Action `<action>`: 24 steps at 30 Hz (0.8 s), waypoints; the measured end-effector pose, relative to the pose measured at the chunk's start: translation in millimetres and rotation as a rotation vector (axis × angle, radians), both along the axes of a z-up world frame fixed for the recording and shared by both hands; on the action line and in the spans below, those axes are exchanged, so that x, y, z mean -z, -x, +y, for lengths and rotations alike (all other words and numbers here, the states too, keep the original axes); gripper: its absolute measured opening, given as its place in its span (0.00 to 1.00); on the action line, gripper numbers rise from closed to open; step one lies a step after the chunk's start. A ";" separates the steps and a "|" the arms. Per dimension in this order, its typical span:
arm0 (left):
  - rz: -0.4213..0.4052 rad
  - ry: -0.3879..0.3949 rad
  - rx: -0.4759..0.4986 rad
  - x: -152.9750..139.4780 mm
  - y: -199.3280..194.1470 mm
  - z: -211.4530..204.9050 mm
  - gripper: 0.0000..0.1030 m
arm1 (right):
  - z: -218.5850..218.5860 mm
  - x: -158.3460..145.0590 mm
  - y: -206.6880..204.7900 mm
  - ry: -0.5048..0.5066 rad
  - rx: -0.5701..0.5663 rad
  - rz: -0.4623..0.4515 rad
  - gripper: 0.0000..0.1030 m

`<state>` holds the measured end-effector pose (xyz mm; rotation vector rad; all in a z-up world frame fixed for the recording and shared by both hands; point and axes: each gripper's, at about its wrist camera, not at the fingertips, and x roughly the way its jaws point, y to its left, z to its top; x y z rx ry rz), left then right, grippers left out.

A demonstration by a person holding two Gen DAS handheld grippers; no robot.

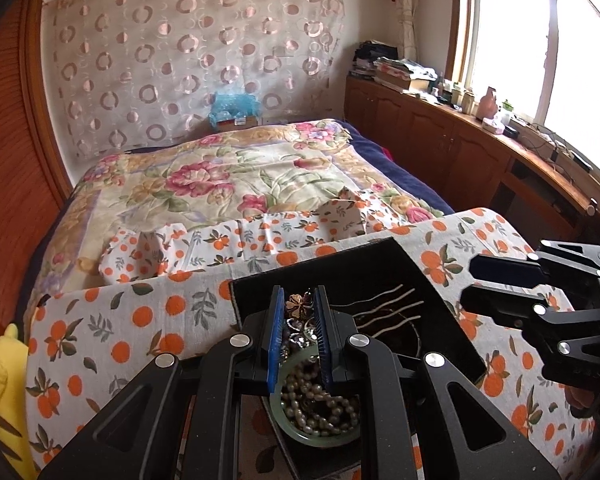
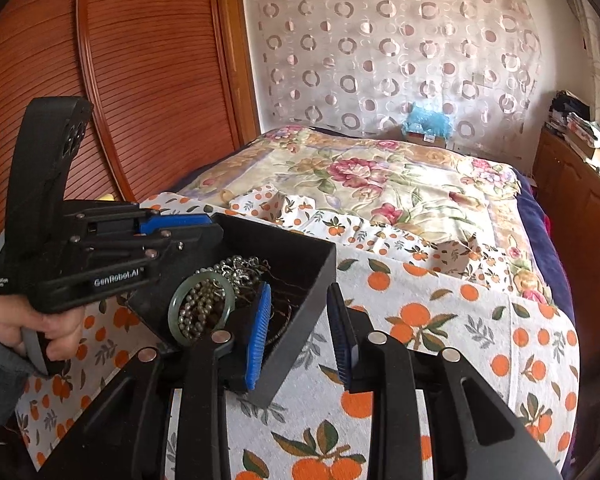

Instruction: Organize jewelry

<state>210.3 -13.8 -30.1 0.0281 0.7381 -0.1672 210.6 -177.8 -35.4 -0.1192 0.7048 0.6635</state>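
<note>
A black tray (image 1: 380, 264) (image 2: 296, 344) on the orange-print cloth holds a pile of jewelry: a jade bangle (image 1: 320, 438) (image 2: 172, 304), a pearl necklace (image 1: 320, 404) (image 2: 196, 312), a gold flower piece (image 1: 298, 304) and thin chains (image 1: 392, 304). My left gripper (image 1: 298, 294) (image 2: 208, 228) hangs over the pile with a narrow gap. The flower piece shows between its tips, and I cannot tell whether the pads press on it. My right gripper (image 2: 298, 292) (image 1: 469, 282) straddles the tray's near-right wall, one pad inside and one outside, neither touching it.
The cloth-covered table (image 2: 420, 320) stands against a flowered bed (image 1: 220, 176). Orange-print fabric boxes (image 1: 340, 216) sit on the bed's near edge. Wooden cabinets (image 1: 420, 132) with clutter run under the window at the right. A hand (image 2: 40, 328) holds the left gripper's handle.
</note>
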 end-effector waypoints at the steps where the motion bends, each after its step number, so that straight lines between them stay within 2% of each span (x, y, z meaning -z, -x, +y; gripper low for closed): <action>1: 0.002 0.001 -0.009 0.1 0.8 0.5 0.16 | -0.9 1.0 1.6 -0.001 0.003 0.001 0.31; 3: -0.002 0.006 -0.020 -0.5 4.1 2.9 0.28 | -4.0 2.6 3.4 -0.003 0.010 0.002 0.30; 7: -0.011 0.011 -0.032 -3.1 10.8 5.7 0.34 | -8.8 5.8 8.1 -0.009 0.029 0.002 0.30; 13: -0.031 0.010 -0.048 -7.9 35.4 6.2 0.53 | -18.4 6.4 22.5 -0.021 0.058 -0.009 0.30; 15: -0.040 0.010 -0.053 -9.8 43.9 4.6 0.66 | -20.3 4.9 28.2 -0.024 0.068 -0.015 0.31; 16: -0.047 0.010 -0.055 -10.9 50.5 3.2 0.70 | -21.9 4.3 33.3 -0.028 0.075 -0.020 0.32; 18: -0.057 0.011 -0.064 -13.1 60.1 3.9 0.80 | -23.7 2.1 39.9 -0.035 0.086 -0.026 0.43; 21: -0.065 0.016 -0.081 -15.8 77.8 5.3 0.88 | -24.8 -0.9 52.8 -0.039 0.100 -0.039 0.46; 24: -0.074 0.012 -0.090 -18.8 92.1 4.4 0.90 | -28.3 -2.7 67.2 -0.048 0.117 -0.049 0.46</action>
